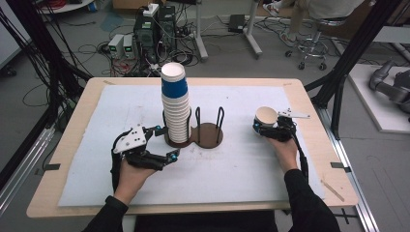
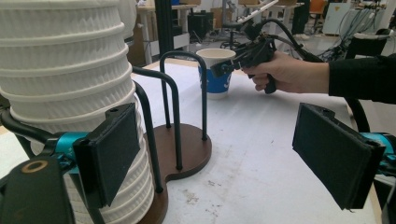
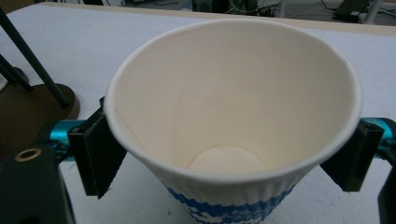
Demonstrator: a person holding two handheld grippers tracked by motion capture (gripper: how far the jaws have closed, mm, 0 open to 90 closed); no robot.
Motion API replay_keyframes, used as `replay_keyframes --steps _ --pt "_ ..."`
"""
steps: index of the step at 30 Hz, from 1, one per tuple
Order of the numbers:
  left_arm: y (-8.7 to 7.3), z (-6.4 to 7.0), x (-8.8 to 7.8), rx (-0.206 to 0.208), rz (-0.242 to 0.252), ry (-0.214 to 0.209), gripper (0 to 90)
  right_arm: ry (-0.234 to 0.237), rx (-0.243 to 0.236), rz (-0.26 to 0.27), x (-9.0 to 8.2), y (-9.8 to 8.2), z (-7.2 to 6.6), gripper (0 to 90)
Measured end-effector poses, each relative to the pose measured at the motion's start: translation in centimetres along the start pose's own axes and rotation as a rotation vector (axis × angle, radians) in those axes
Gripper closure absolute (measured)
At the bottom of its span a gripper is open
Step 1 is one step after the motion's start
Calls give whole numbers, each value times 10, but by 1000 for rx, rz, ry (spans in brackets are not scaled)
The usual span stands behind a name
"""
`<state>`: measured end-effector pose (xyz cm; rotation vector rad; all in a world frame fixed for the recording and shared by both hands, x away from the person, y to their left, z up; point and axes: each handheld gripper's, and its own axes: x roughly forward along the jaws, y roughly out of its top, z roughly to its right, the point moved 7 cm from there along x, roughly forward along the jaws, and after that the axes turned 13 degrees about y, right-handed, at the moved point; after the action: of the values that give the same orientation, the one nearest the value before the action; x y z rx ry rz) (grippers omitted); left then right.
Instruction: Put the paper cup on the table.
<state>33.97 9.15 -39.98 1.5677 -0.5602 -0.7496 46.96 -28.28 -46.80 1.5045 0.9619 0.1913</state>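
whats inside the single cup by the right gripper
The single cup looks empty: bare cream walls and a round flat bottom show in the right gripper view. The near inner wall, just under the rim, is hidden.

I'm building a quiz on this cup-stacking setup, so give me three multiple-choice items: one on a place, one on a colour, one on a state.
1. Where is the tall stack of cups?
A. In the left bay of the brown holder
B. On the floor
C. Lying across the table's near edge

2. What colour is the band on the stack's top cup?
A. Red
B. Green
C. Blue

3. How does the single cup sit?
A. On its side
B. Upright, mouth up
C. Upside down

Answers:
1 A, since the high view shows the stack standing between the holder's left wire loops.
2 C, since a blue band runs below its white rim.
3 B, since the right gripper view looks down into its open mouth.
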Motion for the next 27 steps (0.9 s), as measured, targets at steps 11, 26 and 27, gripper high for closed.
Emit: replay_keyframes --steps 11,26,27 --pt "0 1 3 -1 -2 -7 148 -51 12 -54 -15 0 -2 135" --pt "-1 1 3 2 -4 -3 148 -22 30 -53 -46 -1 -22 136" --pt "-1 1 3 2 -4 -6 148 -14 30 -49 -49 -1 -25 135"
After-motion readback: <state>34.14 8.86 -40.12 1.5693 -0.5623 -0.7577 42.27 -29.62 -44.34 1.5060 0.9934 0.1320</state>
